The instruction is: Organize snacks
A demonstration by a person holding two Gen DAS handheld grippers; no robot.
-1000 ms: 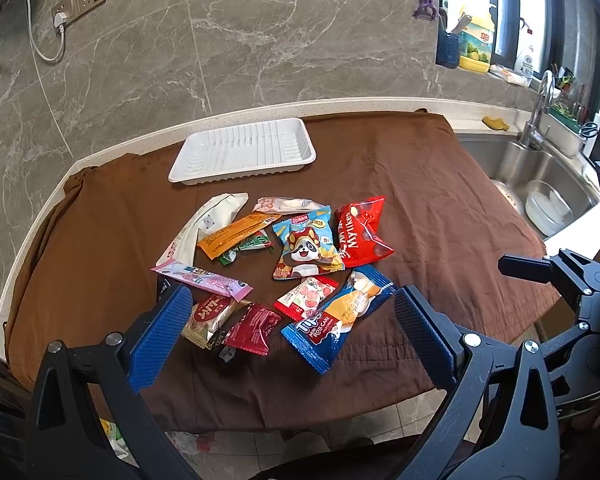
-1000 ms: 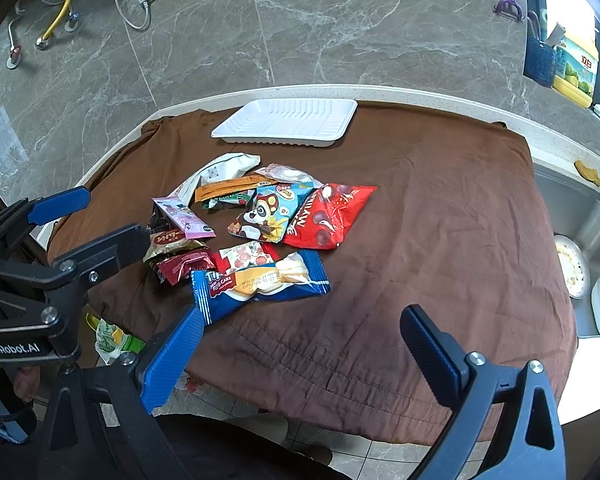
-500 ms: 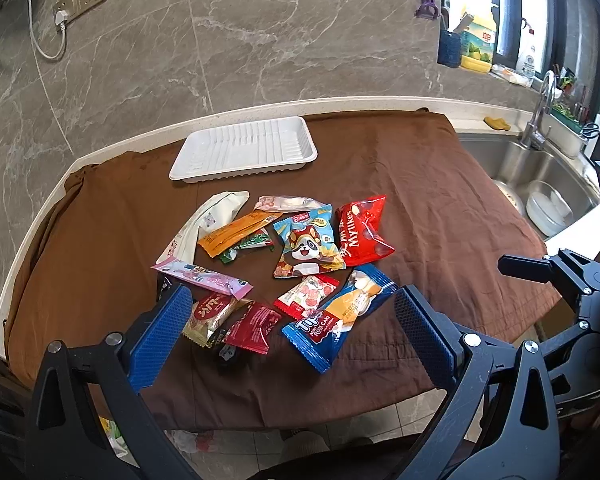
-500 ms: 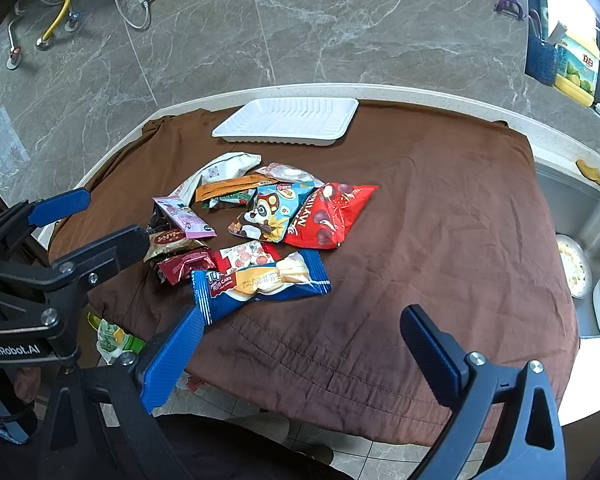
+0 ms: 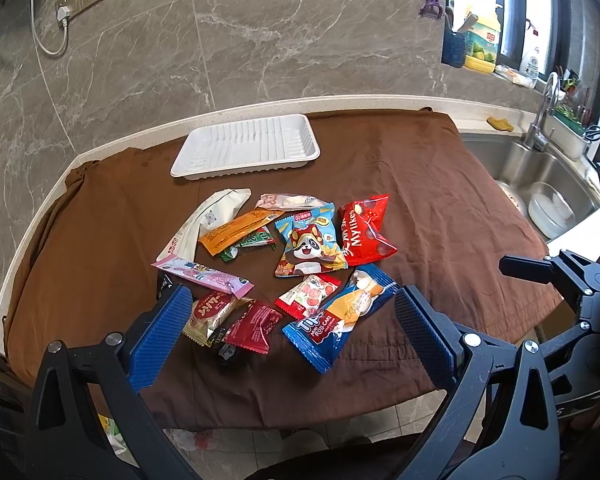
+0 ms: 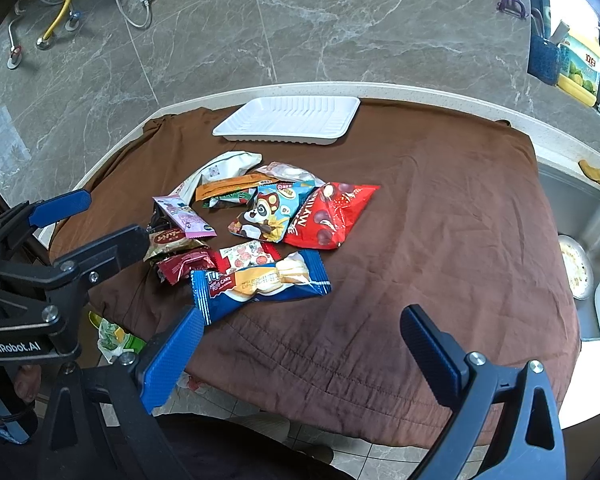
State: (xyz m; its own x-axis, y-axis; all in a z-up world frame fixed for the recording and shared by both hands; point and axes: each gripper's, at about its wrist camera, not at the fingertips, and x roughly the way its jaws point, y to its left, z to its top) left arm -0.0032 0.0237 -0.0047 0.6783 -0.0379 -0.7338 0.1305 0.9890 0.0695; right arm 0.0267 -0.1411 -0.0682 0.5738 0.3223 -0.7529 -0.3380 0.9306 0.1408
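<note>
While the brown cloth [image 5: 440, 216] is covering the counter, the white ribbed tray [image 5: 246, 146] is lying empty near its far edge; the snack packets [image 5: 284, 256] are lying scattered in front of the tray; the left gripper [image 5: 288, 334] and right gripper [image 6: 300, 354] are both hovering spread wide, grasping nothing.

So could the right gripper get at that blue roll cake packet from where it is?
Probably yes. The right gripper is open, and the roll cake lies nearest it on top of the pile, with nothing between them.
</note>
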